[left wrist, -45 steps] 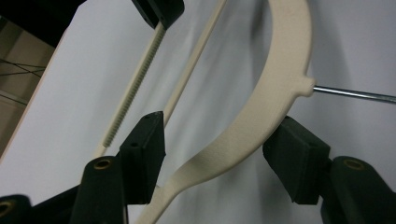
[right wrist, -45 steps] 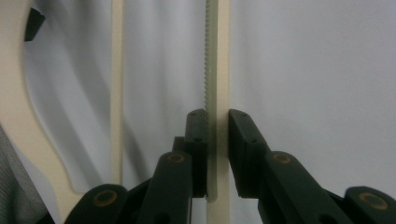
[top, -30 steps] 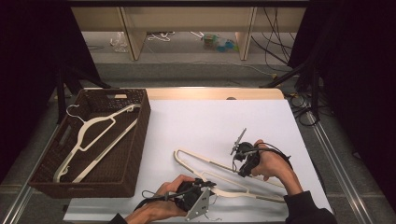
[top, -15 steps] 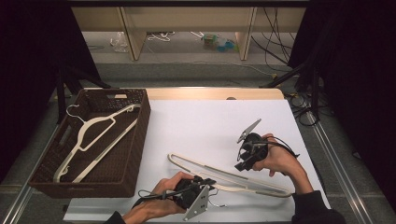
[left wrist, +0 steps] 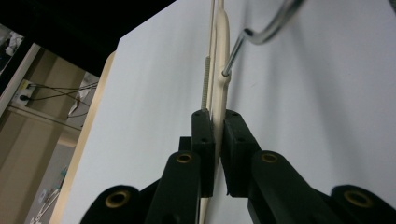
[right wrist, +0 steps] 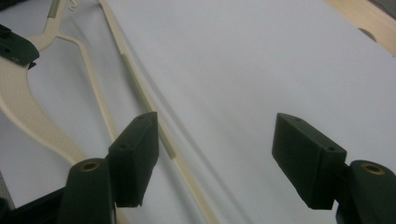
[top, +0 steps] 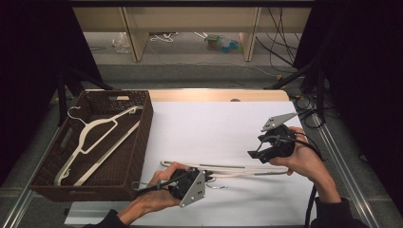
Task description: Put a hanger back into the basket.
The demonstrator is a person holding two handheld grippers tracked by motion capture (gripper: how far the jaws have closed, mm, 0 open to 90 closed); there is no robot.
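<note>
Nearest the camera, the left hand-held gripper (top: 190, 183) is clamped tight on the cream hanger (top: 237, 169), right at the neck below its metal hook (left wrist: 252, 32). The hanger sits low over the white worktop (top: 214, 128), near the front edge. Just past it, the right hand-held gripper (top: 266, 147) has just been opening; its jaws stand wide with nothing between them, above the hanger's far end. Further left, the brown basket (top: 142, 137) already holds another hanger (top: 95, 137). My worry: with one narrow pinch at the neck, the long hanger could swivel or snag the basket rim going in. No readable labels or brands anywhere.
</note>
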